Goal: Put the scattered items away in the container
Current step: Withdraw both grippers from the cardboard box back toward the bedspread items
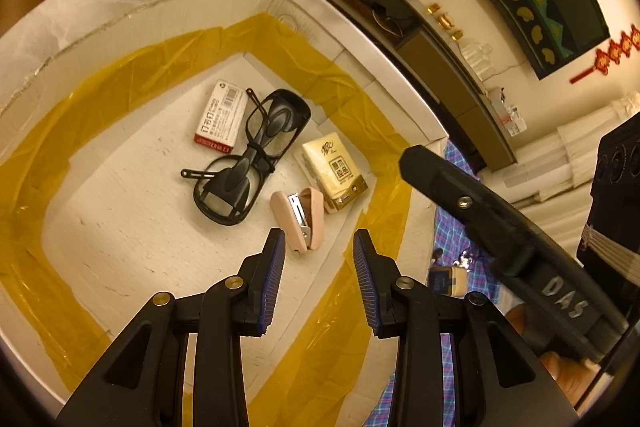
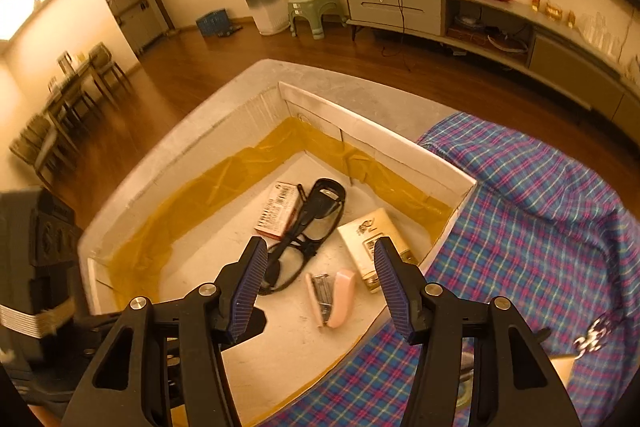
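A white cardboard box [image 1: 360, 39] [image 2: 376, 131] taped inside with yellow tape holds several items. Black glasses [image 1: 256, 151] [image 2: 308, 231] lie in the middle, a staple box [image 1: 220, 117] [image 2: 280, 211] beyond them, a tissue pack [image 1: 334, 171] [image 2: 374, 243] to the right, and a pink stapler [image 1: 298, 219] [image 2: 334, 297] nearest me. My left gripper [image 1: 319, 241] hovers open above the box, nothing between its fingers. My right gripper [image 2: 320, 251] also hangs open over the box, empty. The right gripper's body crosses the left wrist view at the right.
A blue and pink plaid cloth [image 2: 540, 211] covers the table right of the box. A small dark item [image 1: 446, 279] lies on the cloth beside the box. A low grey cabinet [image 2: 440, 11] stands along the far wall across the wooden floor.
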Demonstrator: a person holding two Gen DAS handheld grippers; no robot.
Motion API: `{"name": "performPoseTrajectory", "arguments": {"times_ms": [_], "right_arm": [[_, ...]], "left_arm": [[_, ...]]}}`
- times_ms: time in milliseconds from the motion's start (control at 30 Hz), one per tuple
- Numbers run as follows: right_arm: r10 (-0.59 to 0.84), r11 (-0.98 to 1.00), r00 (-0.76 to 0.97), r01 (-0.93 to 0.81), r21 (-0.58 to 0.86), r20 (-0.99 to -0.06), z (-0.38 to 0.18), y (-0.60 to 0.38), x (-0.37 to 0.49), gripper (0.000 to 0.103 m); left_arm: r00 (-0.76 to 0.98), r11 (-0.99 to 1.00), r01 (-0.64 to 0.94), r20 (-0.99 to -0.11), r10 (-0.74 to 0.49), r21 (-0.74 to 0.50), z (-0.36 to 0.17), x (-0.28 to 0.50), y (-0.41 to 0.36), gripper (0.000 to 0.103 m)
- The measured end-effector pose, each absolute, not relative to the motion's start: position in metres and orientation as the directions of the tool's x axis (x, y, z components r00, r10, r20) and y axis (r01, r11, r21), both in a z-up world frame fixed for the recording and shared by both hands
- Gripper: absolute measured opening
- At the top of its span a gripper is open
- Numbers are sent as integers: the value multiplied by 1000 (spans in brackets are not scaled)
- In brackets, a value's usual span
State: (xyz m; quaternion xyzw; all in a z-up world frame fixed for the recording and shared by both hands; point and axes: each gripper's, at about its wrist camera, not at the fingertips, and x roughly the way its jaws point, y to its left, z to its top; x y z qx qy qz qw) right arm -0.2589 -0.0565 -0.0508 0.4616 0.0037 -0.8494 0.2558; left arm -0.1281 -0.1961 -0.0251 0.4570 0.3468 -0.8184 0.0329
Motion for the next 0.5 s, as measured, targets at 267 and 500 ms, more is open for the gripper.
{"name": "performPoseTrajectory", "arguments": {"times_ms": [267, 500], "right_arm": [[-533, -830, -444, 439, 344, -720, -34, -35, -245, 57], [-588, -804, -478, 437, 404, -653, -24, 2, -218, 57]], "left_arm": [[-631, -815, 332, -754, 183, -475, -6, -119, -187, 37], [-715, -882, 240, -689, 122, -405, 21, -108, -165, 37]]}}
